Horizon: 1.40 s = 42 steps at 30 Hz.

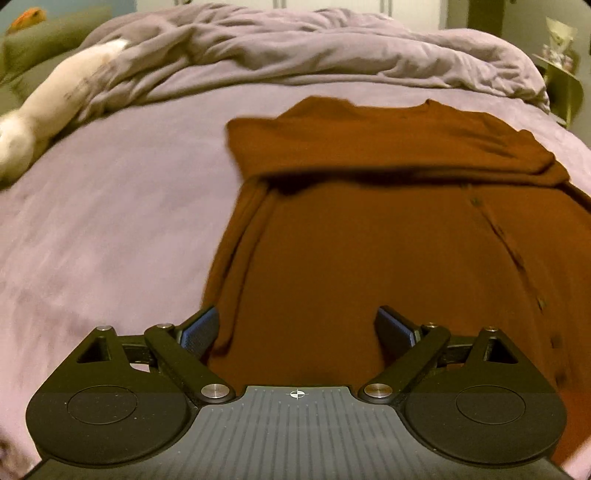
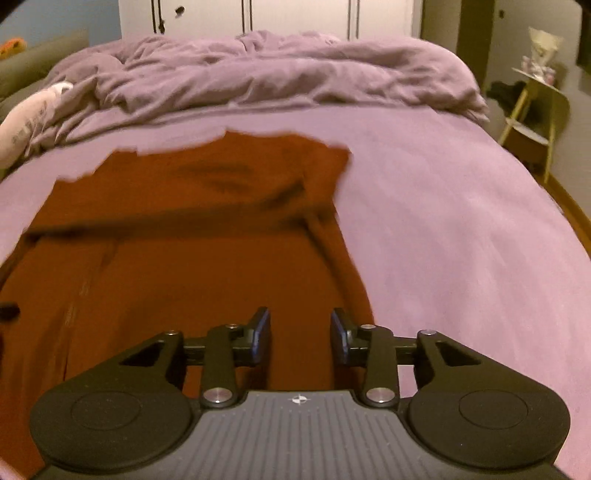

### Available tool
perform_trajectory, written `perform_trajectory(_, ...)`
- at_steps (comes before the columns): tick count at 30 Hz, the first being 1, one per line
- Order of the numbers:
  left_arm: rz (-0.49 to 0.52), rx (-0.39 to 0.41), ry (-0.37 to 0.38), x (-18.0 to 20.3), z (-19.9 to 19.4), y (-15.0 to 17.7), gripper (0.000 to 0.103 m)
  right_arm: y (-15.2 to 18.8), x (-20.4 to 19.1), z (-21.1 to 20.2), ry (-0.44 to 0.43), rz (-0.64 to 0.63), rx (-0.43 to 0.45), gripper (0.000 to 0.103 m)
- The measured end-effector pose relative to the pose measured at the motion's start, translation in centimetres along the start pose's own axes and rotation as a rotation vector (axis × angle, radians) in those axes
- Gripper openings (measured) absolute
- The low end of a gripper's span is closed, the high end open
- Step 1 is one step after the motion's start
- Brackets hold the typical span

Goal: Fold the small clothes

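A rust-brown buttoned garment (image 1: 369,240) lies flat on the purple bedsheet (image 1: 110,221), its sleeves folded across the chest. My left gripper (image 1: 297,328) is open wide and empty over the garment's near left hem. In the right wrist view the same garment (image 2: 184,258) fills the left and middle. My right gripper (image 2: 300,336) is open and empty, over the garment's near right edge. No cloth is between the pads of either gripper.
A crumpled purple duvet (image 2: 258,74) is heaped at the far end of the bed. A white pillow (image 1: 48,107) lies at the far left. A yellow-green chair (image 2: 535,114) stands right of the bed. White wardrobe doors (image 2: 295,18) are behind.
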<state>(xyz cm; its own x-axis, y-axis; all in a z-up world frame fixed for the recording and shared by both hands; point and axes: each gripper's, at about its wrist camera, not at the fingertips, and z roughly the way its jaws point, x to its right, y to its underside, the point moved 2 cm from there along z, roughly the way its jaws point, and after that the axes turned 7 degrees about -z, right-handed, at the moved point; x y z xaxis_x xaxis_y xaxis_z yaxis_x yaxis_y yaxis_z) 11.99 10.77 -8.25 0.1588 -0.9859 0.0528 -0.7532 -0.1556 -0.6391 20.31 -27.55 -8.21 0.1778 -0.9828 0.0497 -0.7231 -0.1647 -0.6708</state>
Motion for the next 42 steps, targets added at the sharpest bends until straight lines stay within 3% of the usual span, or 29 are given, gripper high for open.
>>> perform_trajectory(4, -0.093, -0.038, 0.003, -1.9, -2.9, 2.5, 0.096, 6.0, 1.0, -4.5, -0.025, 0.055, -0.005, 0.045)
perform_trajectory(7, -0.136, -0.092, -0.015, -2.8, -3.3, 3.8, 0.094, 7.4, 1.4, -5.9, 0.012, 0.070, -0.025, 0.055)
perform_trajectory(9, -0.149, -0.127, 0.001, -3.0, -3.3, 4.2, 0.088, 7.9, 2.1, -6.2, 0.033, 0.097, -0.047, 0.055)
perform_trajectory(13, -0.180, -0.158, 0.034, -3.5, -3.5, 4.7, 0.080, 8.8, 3.3, -6.4, -0.036, 0.191, -0.060, 0.053)
perform_trajectory(18, -0.209, -0.183, 0.087, -4.3, -3.8, 4.9, 0.064, 9.3, 4.0, -5.9, -0.129, 0.279, -0.078, 0.038)
perform_trajectory(23, -0.215, -0.208, 0.136, -4.8, -4.2, 5.1, 0.031, 9.6, 4.1, -4.8, -0.173, 0.317, -0.099, 0.017)
perform_trajectory(26, -0.228, -0.222, 0.176, -5.1, -4.3, 5.2, 0.020, 9.6, 4.2, -4.5, -0.197, 0.333, -0.097, 0.010)
perform_trajectory(30, -0.300, -0.233, 0.250, -6.0, -4.0, 5.3, 0.018, 9.7, 4.5, -4.2, -0.221, 0.361, -0.097, 0.009)
perform_trajectory(32, -0.324, -0.246, 0.283, -6.3, -3.7, 5.3, 0.027, 9.8, 4.8, -4.1, -0.234, 0.379, -0.100, 0.008)
perform_trajectory(35, -0.287, -0.262, 0.305, -5.8, -3.5, 5.1, 0.031, 9.8, 5.2, -3.8, -0.245, 0.397, -0.118, 0.009)
perform_trajectory(36, -0.269, -0.264, 0.308, -5.6, -3.6, 5.0, 0.031, 9.7, 5.3, -3.6, -0.254, 0.401, -0.125, 0.009)
perform_trajectory(39, -0.245, -0.263, 0.306, -5.2, -3.6, 4.8, 0.014, 9.4, 5.5, -3.3, -0.275, 0.388, -0.146, 0.010)
perform_trajectory(42, -0.246, -0.246, 0.321, -5.0, -4.0, 4.4, 0.011, 9.2, 5.5, -3.3, -0.291, 0.362, -0.153, 0.009)
